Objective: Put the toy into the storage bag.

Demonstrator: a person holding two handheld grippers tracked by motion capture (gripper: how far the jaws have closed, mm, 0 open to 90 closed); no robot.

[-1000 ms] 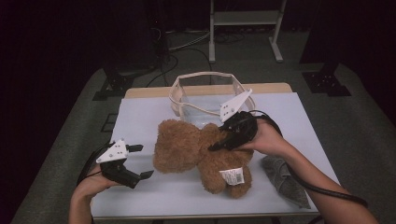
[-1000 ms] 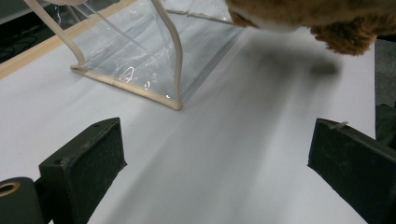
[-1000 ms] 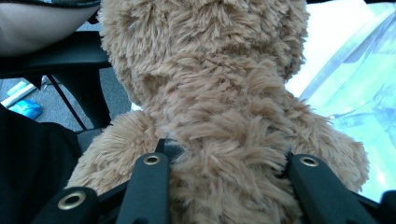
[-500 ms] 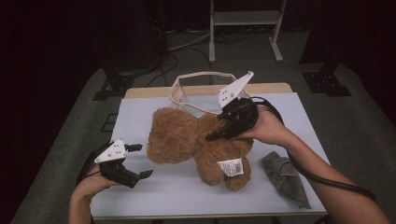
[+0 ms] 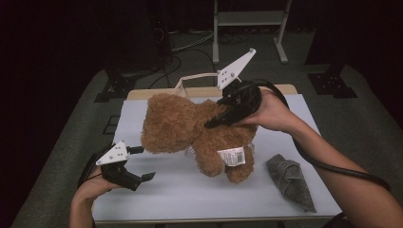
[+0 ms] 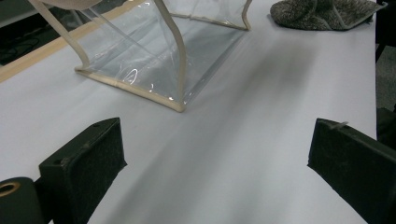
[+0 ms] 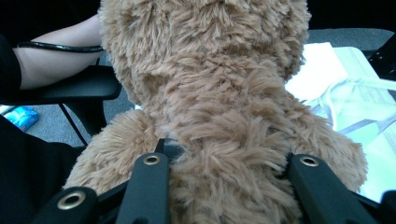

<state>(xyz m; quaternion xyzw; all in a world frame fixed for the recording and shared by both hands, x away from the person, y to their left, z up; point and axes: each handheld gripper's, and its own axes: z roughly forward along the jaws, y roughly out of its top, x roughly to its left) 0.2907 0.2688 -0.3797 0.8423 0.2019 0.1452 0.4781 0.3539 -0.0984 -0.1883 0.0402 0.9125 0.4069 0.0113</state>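
A brown teddy bear (image 5: 190,128) with a white tag on its leg hangs tilted over the middle of the white table (image 5: 190,204), head to the left and feet low. My right gripper (image 5: 216,121) is shut on its torso from behind. In the right gripper view the two black jaws sink into the bear's fur (image 7: 219,116) on either side. At the table's front left corner my left gripper (image 5: 144,163) is held low and open. Nothing is between its pads (image 6: 88,163).
A clear bag with cream trim (image 5: 190,80) stands open at the back of the table, behind the bear, and lies ahead of the left gripper (image 6: 177,51). A grey cloth (image 5: 290,180) is crumpled at the front right. Dark floor surrounds the table.
My right gripper has risen with the bear, lifting its body and head off the table and toward the back. The left gripper has stayed where it was.
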